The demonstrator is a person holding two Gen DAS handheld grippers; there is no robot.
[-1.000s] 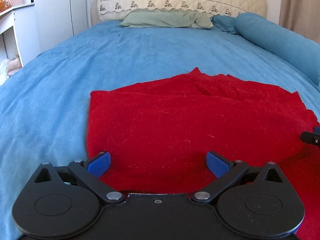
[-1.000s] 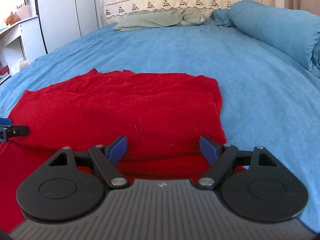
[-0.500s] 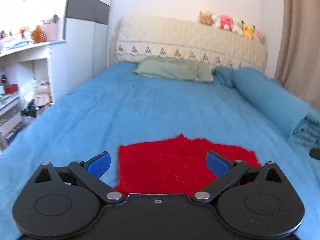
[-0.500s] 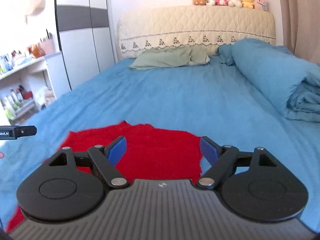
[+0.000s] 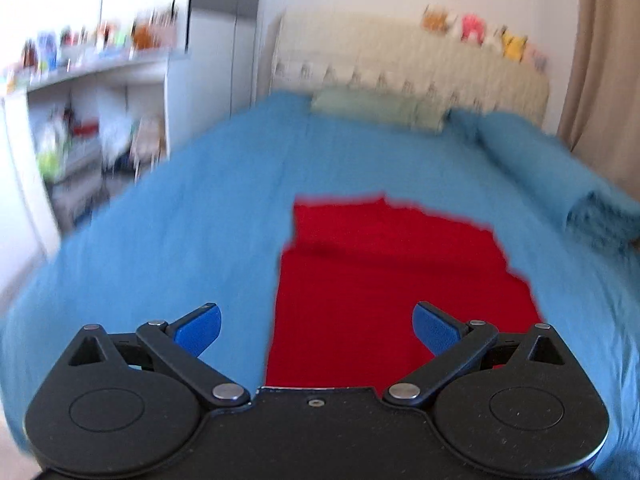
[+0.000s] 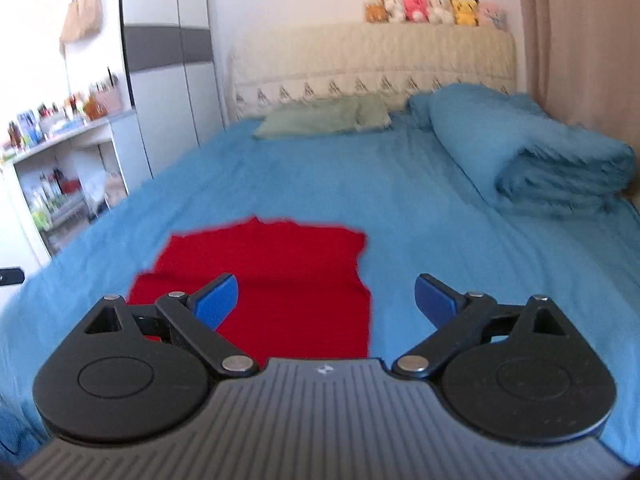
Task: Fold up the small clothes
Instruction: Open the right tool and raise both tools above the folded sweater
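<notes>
Both grippers higher above red cloth (image 5: 400,280)

Your left gripper (image 5: 316,330) and right gripper (image 6: 326,300) both hang above the near end of the bed (image 6: 420,216), jaws spread, nothing between them.

- Folded garment (image 6: 276,276) — flat on the bed cover, ahead of both grippers; right of centre in your left view, left of centre in your right view.
- Pillow (image 6: 324,118) — far end, against the headboard (image 6: 372,60).
- Plush toys (image 6: 434,10) — in a row on top of the headboard.
- Rolled duvet (image 6: 528,156) — along the bed's right side.
- Shelf unit (image 6: 60,168) — left of the bed, wardrobe (image 6: 168,88) behind it.
</notes>
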